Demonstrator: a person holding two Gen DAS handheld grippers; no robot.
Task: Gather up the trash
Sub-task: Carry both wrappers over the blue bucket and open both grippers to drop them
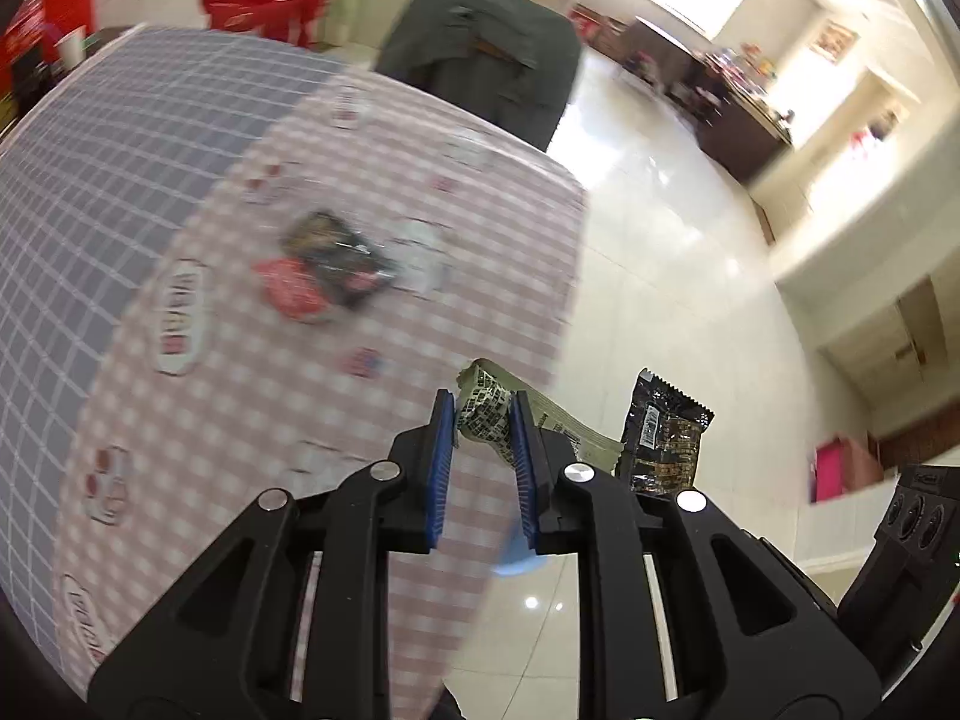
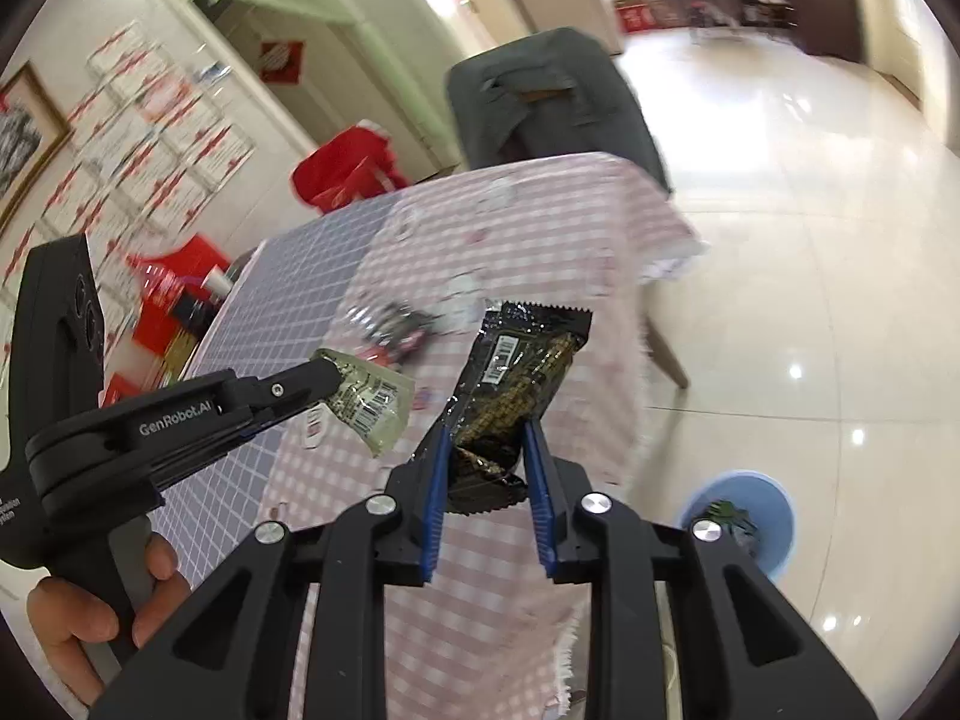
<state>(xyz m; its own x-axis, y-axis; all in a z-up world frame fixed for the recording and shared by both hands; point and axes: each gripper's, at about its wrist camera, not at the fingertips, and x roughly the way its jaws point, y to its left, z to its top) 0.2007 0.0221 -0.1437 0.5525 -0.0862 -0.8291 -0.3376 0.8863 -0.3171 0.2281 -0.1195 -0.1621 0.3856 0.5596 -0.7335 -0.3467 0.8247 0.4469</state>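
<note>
My left gripper (image 1: 483, 414) is shut on a pale green crumpled wrapper (image 1: 486, 405), held above the table's edge. In the right wrist view the left gripper (image 2: 327, 381) comes in from the left with the green wrapper (image 2: 369, 405) in its tips. My right gripper (image 2: 486, 429) is shut on a black and gold snack wrapper (image 2: 516, 372), which stands up between the blue pads; the same black wrapper (image 1: 663, 438) shows at the right of the left wrist view. More trash lies on the pink checked tablecloth (image 1: 300, 396): a black packet (image 1: 336, 252), a red packet (image 1: 291, 291) and clear plastic (image 1: 420, 255).
A blue waste bin (image 2: 759, 516) with some trash inside stands on the tiled floor to the right of the table. A chair draped with a grey jacket (image 2: 546, 96) stands at the table's far end. A person's hand (image 2: 96, 612) grips the left gripper's handle. Red bags (image 2: 348, 168) sit behind the table.
</note>
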